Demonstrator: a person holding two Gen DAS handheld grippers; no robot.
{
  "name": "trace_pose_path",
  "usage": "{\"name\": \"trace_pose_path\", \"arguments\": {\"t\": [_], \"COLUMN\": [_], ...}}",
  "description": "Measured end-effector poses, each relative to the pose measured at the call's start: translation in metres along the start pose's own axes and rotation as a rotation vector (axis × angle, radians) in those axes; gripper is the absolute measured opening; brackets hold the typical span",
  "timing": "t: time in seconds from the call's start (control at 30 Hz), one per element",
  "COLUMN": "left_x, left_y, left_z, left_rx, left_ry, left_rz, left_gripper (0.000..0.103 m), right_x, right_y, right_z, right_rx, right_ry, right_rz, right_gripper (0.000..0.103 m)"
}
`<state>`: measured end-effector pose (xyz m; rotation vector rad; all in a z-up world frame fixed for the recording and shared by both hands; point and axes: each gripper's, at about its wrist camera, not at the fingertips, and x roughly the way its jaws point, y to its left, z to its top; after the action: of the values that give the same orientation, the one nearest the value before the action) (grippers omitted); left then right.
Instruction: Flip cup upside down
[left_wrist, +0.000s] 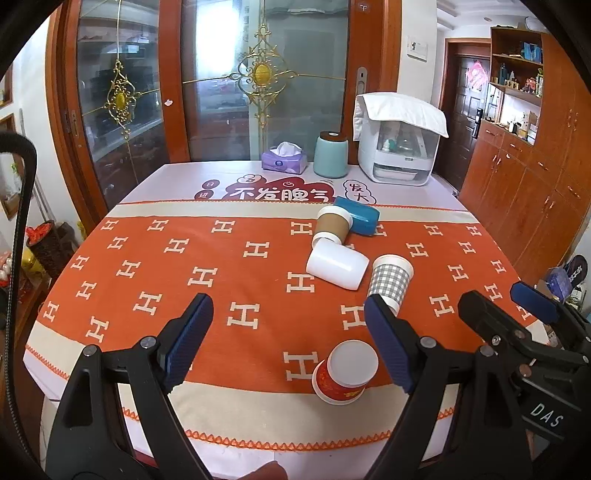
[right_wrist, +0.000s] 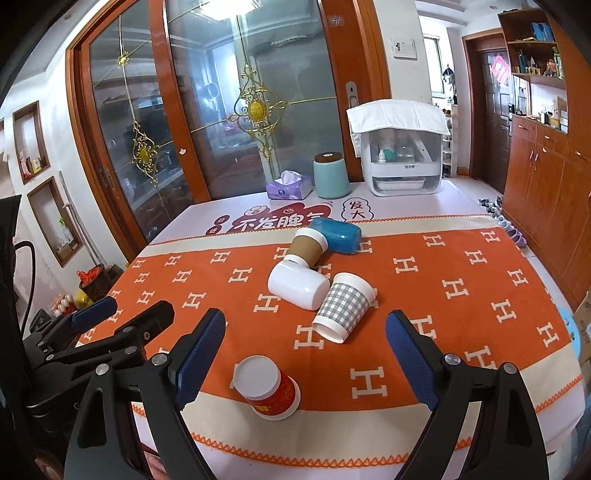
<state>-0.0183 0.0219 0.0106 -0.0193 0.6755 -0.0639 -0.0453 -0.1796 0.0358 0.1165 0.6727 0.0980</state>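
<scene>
A red paper cup (left_wrist: 345, 373) (right_wrist: 267, 387) stands upside down near the table's front edge, white base up. A grey checked cup (left_wrist: 391, 280) (right_wrist: 343, 306), a white cup (left_wrist: 336, 264) (right_wrist: 297, 282), a brown cup (left_wrist: 332, 225) (right_wrist: 308, 245) and a blue cup (left_wrist: 358, 214) (right_wrist: 338, 232) lie on their sides further back. My left gripper (left_wrist: 288, 339) is open and empty, just above and left of the red cup. My right gripper (right_wrist: 306, 354) is open and empty, over the red cup; it also shows in the left wrist view (left_wrist: 509, 306).
The table has an orange patterned cloth (left_wrist: 184, 266) (right_wrist: 461, 295). At the back stand a tissue box (left_wrist: 284, 158) (right_wrist: 290, 186), a teal canister (left_wrist: 330, 155) (right_wrist: 331, 177) and a white cabinet under a towel (left_wrist: 400, 147) (right_wrist: 404, 155). Glass doors stand behind.
</scene>
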Motion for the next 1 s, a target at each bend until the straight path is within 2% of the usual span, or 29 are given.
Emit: {"name": "trace_pose_path", "arguments": {"t": [1.0], "left_x": [0.0091], "left_y": [0.003], "left_z": [-0.0037], "left_rx": [-0.001], "left_ry": [0.011], "left_rz": [0.018], "left_gripper": [0.082], "right_x": [0.0075], "right_y": [-0.0024], "right_z": [-0.0061], "right_rx": [0.002], "right_ry": [0.006], "right_rz": [-0.005], "right_gripper": [0.09]}}
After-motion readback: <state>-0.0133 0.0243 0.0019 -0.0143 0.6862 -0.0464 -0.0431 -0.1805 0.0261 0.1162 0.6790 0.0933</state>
